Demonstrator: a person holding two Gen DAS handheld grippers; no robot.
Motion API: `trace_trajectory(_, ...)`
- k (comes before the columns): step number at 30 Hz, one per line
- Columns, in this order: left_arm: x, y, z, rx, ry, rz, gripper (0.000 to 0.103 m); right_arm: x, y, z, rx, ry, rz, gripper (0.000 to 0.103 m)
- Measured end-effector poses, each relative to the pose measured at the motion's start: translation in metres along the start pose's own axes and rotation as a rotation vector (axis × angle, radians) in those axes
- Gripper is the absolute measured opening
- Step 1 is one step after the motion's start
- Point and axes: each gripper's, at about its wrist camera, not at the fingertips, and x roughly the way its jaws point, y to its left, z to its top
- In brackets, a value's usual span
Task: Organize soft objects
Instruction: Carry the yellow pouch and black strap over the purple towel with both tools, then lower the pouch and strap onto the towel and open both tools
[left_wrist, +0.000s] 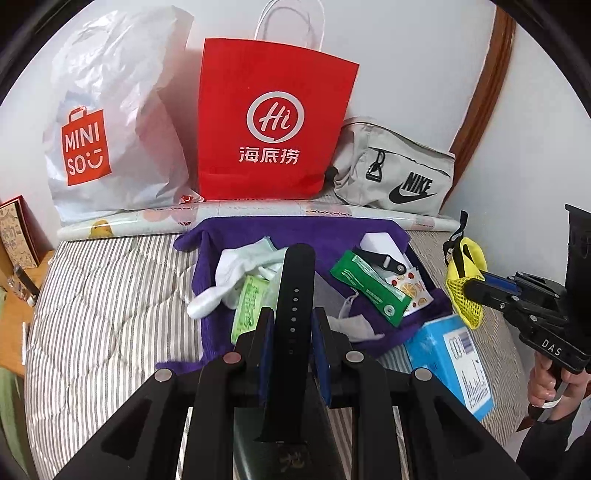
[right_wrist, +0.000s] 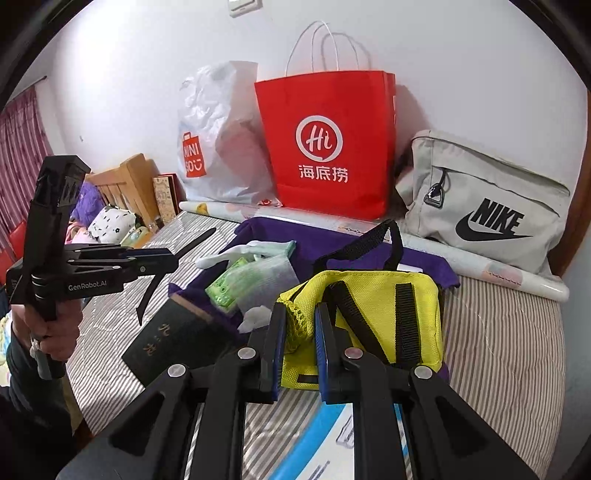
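At lower centre of the left wrist view, the left gripper (left_wrist: 292, 325) clamps a black watch strap (left_wrist: 291, 306) between its blue pads; the strap's long axis runs straight up the frame, its free tip pointing toward the red paper bag (left_wrist: 273, 122) and hanging above the purple cloth (left_wrist: 295, 230) on the striped bedding (left_wrist: 110, 295). At right of that frame, the right gripper (left_wrist: 466, 288) is closed on a yellow mesh pouch (right_wrist: 373, 314), held beside a blue box (left_wrist: 458, 365).

A home bedroom: striped quilted bed (right_wrist: 498, 332), wooden headboard (right_wrist: 125, 184), maroon curtains (right_wrist: 22, 147).
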Motion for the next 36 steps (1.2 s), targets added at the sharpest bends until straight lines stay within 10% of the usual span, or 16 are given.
trace_trajectory(36, 0.104, 0.023, 0.053, -0.044, 0.131, -0.021, 0.02, 0.117, -0.036, 0.035, -0.02, 0.155, 0.027, 0.015)
